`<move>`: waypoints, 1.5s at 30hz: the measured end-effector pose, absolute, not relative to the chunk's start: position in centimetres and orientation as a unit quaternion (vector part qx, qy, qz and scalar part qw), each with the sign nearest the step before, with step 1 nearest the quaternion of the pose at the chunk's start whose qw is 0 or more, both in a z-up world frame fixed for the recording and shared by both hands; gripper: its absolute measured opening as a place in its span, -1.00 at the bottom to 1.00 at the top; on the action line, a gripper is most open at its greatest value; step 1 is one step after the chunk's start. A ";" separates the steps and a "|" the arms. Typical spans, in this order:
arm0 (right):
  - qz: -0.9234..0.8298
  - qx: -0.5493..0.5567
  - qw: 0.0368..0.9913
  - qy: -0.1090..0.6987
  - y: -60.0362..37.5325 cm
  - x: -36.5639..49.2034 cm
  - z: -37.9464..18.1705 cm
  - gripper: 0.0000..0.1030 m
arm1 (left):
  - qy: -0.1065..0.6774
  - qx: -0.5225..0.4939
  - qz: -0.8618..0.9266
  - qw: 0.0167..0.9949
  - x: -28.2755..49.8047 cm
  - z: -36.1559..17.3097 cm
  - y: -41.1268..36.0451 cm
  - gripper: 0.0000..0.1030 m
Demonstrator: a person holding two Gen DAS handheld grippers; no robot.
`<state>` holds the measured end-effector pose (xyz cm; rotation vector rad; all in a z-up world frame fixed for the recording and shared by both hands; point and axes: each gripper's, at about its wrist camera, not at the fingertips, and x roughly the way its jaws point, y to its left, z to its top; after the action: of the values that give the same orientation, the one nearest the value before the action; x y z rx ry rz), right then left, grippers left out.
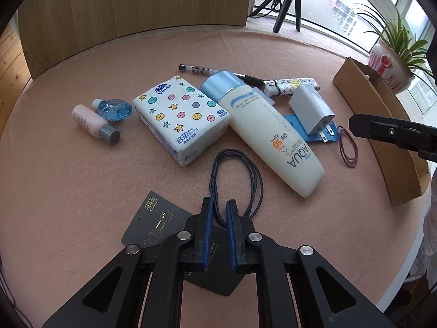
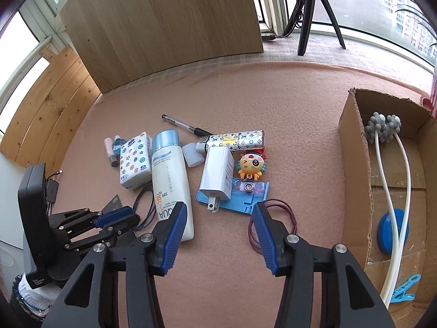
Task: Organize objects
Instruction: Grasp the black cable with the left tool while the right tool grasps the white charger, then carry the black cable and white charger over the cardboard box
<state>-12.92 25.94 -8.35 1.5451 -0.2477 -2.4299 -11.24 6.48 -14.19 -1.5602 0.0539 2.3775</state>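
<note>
Across the whole desk, a pink felt mat [image 1: 82, 191], backed at the far side by an upright wooden board [image 1: 136, 0]. At the right edge, an open cardboard box [image 2: 355, 150], already holding a white massager with grey knobs [image 2: 382, 128], a blue round thing and a blue clip.

Left gripper [image 1: 220, 205] low over the near middle of the mat, partly above a black card [image 1: 155, 221]: jaws drawn almost together, a slim gap showing, near end of the black hair tie [image 1: 232, 152] lying between the blue pads, not visibly pinched. Right gripper [image 2: 221, 205] released, jaws wide apart over bare mat, nothing between them, right finger just beside a maroon elastic loop [image 1: 340, 145].

In the middle of the clutter, a cream sunscreen bottle [image 1: 262, 131] on its side, blue cap pointing far. Touching its left side, a spotted tissue pack [image 1: 177, 114]. To the right, a white charger [image 1: 311, 109] resting on a blue plastic holder [image 2: 245, 191], prongs pointing near. Behind the charger, a patterned tube [image 1: 295, 83]; beside it, a cartoon octopus keyring [image 2: 251, 165]. Farthest back, a black pen [image 1: 202, 69]. Left of the tissues, a small pink bottle [image 1: 92, 123] touching a blue dropper bottle [image 1: 112, 108].
</note>
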 end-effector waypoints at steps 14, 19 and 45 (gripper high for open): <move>-0.838 0.529 0.118 -0.064 24.9 -15.5 -9.2 -0.10 | 0.001 -0.553 0.820 0.148 -8.5 -13.9 6.1 -0.93; -0.838 0.532 0.115 -0.040 23.7 -16.6 -9.9 -0.12 | -0.020 -0.557 0.817 0.147 -8.6 -13.8 5.9 -0.93; -0.846 0.511 0.118 -0.100 26.8 -12.6 -7.4 -0.60 | -0.094 -0.506 0.843 0.156 -8.5 -7.5 3.2 -0.93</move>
<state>-12.61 26.81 -7.44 1.4945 -0.2929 -2.4743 -8.47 3.22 -7.50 -1.4504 -0.2678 2.4139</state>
